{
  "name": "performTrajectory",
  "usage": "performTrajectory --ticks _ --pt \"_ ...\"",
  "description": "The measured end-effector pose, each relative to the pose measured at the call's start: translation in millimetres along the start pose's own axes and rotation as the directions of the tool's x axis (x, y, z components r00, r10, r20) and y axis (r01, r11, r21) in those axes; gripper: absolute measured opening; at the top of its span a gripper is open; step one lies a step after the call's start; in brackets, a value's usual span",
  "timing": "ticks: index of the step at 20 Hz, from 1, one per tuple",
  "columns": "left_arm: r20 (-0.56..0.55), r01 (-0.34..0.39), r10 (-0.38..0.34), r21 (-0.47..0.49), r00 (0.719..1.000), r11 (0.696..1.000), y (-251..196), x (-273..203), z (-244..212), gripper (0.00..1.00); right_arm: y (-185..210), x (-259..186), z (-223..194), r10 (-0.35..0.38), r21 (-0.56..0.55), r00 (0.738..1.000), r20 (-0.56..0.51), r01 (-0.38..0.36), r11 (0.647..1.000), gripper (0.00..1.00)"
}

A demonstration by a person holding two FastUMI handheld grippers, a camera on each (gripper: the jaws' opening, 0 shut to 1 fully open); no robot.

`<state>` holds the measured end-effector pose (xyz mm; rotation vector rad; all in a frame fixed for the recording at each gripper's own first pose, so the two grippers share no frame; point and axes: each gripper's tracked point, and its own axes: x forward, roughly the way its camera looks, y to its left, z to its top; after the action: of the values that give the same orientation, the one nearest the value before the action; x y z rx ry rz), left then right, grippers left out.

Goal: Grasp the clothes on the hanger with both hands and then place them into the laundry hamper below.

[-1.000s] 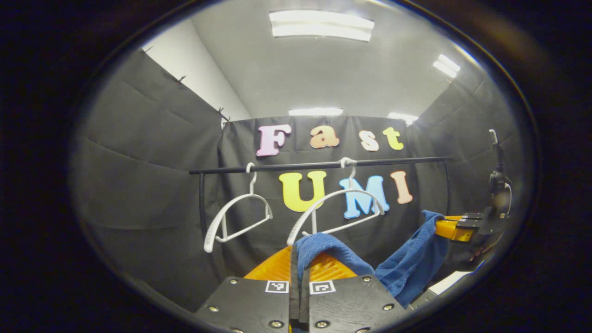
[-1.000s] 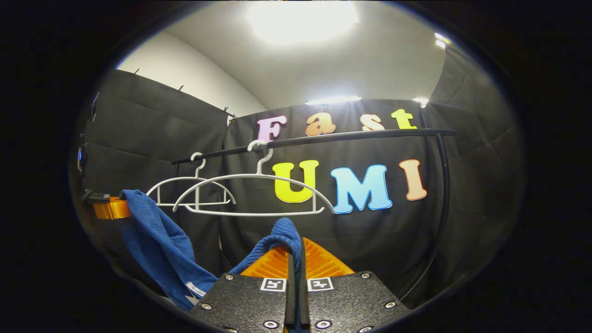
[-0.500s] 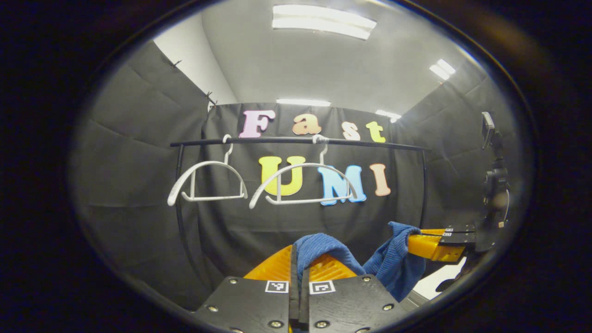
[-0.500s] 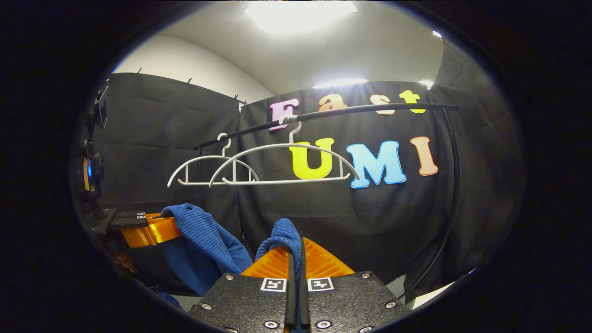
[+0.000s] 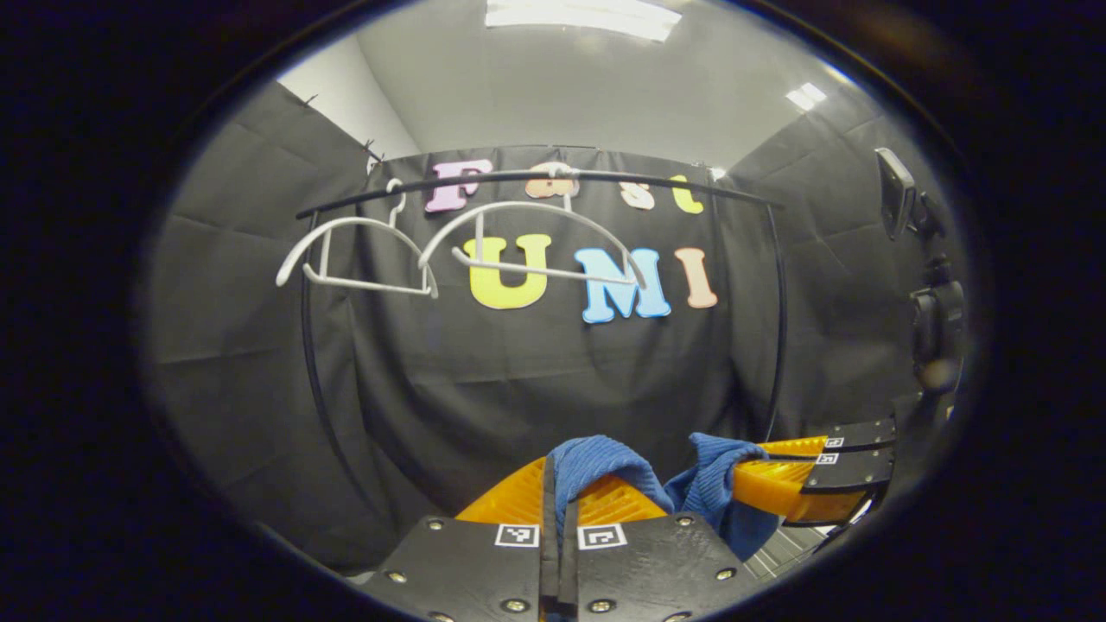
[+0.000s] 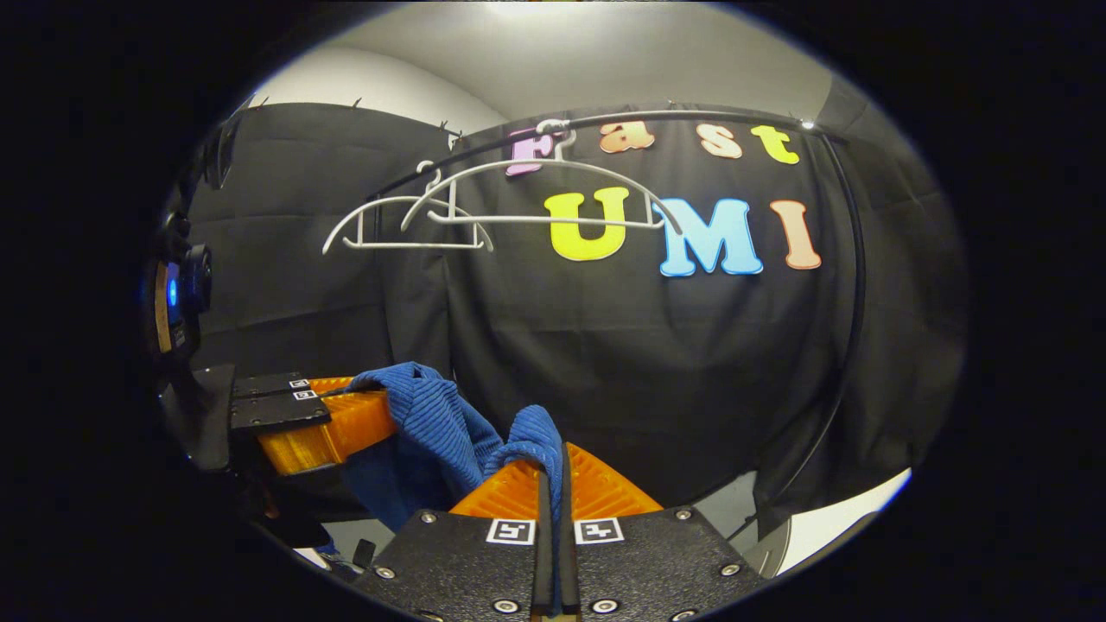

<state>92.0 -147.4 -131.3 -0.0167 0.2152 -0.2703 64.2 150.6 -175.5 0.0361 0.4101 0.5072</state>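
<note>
A blue ribbed garment [image 5: 605, 462] hangs bunched between both grippers, off the hangers. My left gripper [image 5: 557, 471] is shut on one fold of it at the bottom of the left gripper view. My right gripper [image 6: 553, 458] is shut on another fold of the blue garment [image 6: 432, 415] in the right gripper view. Each view also shows the other gripper close by: the right gripper [image 5: 743, 458] at lower right, the left gripper [image 6: 380, 406] at lower left. Two bare white hangers [image 5: 518, 238] [image 6: 536, 194] hang from the black rail [image 5: 536, 177] high above. The hamper is hidden.
The rail's black upright posts [image 5: 778, 320] [image 6: 851, 320] curve down beside the cloth wall. A camera on a stand [image 5: 929, 320] is at the right edge, and the same stand [image 6: 177, 294] at the left edge. A pale floor patch [image 6: 847, 518] lies at lower right.
Both grippers have come down with the blue garment; the rail and hangers have risen in both views. The two grippers have drawn closer together, bunching the cloth between them.
</note>
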Motion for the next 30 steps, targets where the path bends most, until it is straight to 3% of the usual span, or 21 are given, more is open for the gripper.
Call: performTrajectory --ticks 4,5,8,9,10,12,13,14,16,17,20,21,22,23,24,25,26,27,28,30 --pt "-0.09 -0.007 0.006 -0.019 0.996 1.0 -3 4 -47 0.01 -6 4 -45 -0.025 -0.006 0.995 -0.1 0.024 1.0 0.03" --pt "-0.115 -0.012 0.009 -0.02 0.993 1.0 -1 4 -58 0.05 -7 4 -57 -0.03 -0.011 0.992 -0.125 0.029 1.0 0.03" --pt "-0.185 -0.017 0.013 -0.018 0.983 1.0 -6 -3 -92 0.01 -12 -3 -91 -0.031 -0.029 0.979 -0.2 0.026 0.999 0.05" --pt "-0.212 -0.016 0.012 -0.018 0.977 1.0 -7 -3 -104 0.06 -14 -5 -103 -0.027 -0.031 0.973 -0.229 0.021 0.999 0.05" --pt "-0.238 -0.014 0.01 -0.017 0.971 1.0 -7 -2 -116 0.01 -15 -7 -112 -0.024 -0.027 0.968 -0.249 0.018 0.999 0.05" --pt "-0.277 -0.01 0.004 -0.018 0.961 1.0 -9 -3 -135 0.06 -18 -13 -134 -0.025 -0.022 0.955 -0.295 0.019 1.0 0.05" --pt "-0.3 -0.007 0.001 -0.016 0.954 1.0 -12 -4 -146 0.01 -20 -16 -143 -0.025 -0.02 0.949 -0.316 0.019 1.0 0.05" --pt "-0.324 -0.003 -0.001 -0.014 0.946 1.0 -15 -7 -160 0.06 -21 -17 -152 -0.023 -0.02 0.939 -0.342 0.018 1.0 0.05" --pt "-0.374 -0.002 -0.001 -0.008 0.927 1.0 -7 -9 -181 0.02 -23 -19 -169 -0.022 -0.025 0.92 -0.392 0.013 1.0 0.07" --pt "-0.398 -0.001 -0.004 -0.012 0.917 1.0 -7 -11 -189 0.06 -26 -22 -179 -0.028 -0.028 0.91 -0.413 0.018 0.999 0.08" --pt "-0.452 -0.008 0.0 -0.017 0.892 1.0 -3 -22 -215 0.05 -28 -32 -201 -0.035 -0.013 0.885 -0.465 0.032 0.999 0.14" --pt "-0.466 -0.017 0.008 -0.015 0.885 1.0 -1 -27 -222 0.12 -28 -35 -207 -0.035 -0.008 0.877 -0.48 0.036 0.999 0.16" --pt "-0.476 -0.027 0.019 -0.009 0.879 1.0 3 -33 -226 0.08 -29 -37 -213 -0.033 -0.005 0.865 -0.5 0.035 0.999 0.22" --pt "-0.472 -0.035 0.03 -0.003 0.881 0.999 6 -36 -227 0.25 -27 -40 -214 -0.025 0.004 0.865 -0.502 0.031 1.0 0.29" --pt "-0.456 -0.04 0.033 -0.005 0.889 0.999 9 -37 -222 0.41 -26 -42 -211 -0.023 0.006 0.868 -0.496 0.03 1.0 0.47" --pt "-0.441 -0.045 0.039 -0.003 0.897 0.999 11 -38 -214 0.56 -24 -44 -208 -0.027 0.0 0.872 -0.488 0.031 1.0 0.57" --pt "-0.43 -0.05 0.046 0.002 0.902 0.999 6 -40 -208 0.71 -24 -44 -201 -0.032 -0.007 0.876 -0.48 0.033 0.999 0.76" --pt "-0.414 -0.059 0.058 0.009 0.908 0.998 9 -40 -201 0.85 -25 -44 -197 -0.036 -0.008 0.883 -0.469 0.036 0.999 0.85" --pt "-0.396 -0.066 0.067 0.016 0.916 0.998 13 -43 -191 0.92 -25 -44 -188 -0.044 -0.01 0.892 -0.451 0.044 0.999 0.92" --pt "-0.348 -0.08 0.085 0.027 0.934 0.996 21 -42 -165 0.92 -27 -44 -162 -0.062 -0.017 0.915 -0.399 0.06 0.998 0.94"
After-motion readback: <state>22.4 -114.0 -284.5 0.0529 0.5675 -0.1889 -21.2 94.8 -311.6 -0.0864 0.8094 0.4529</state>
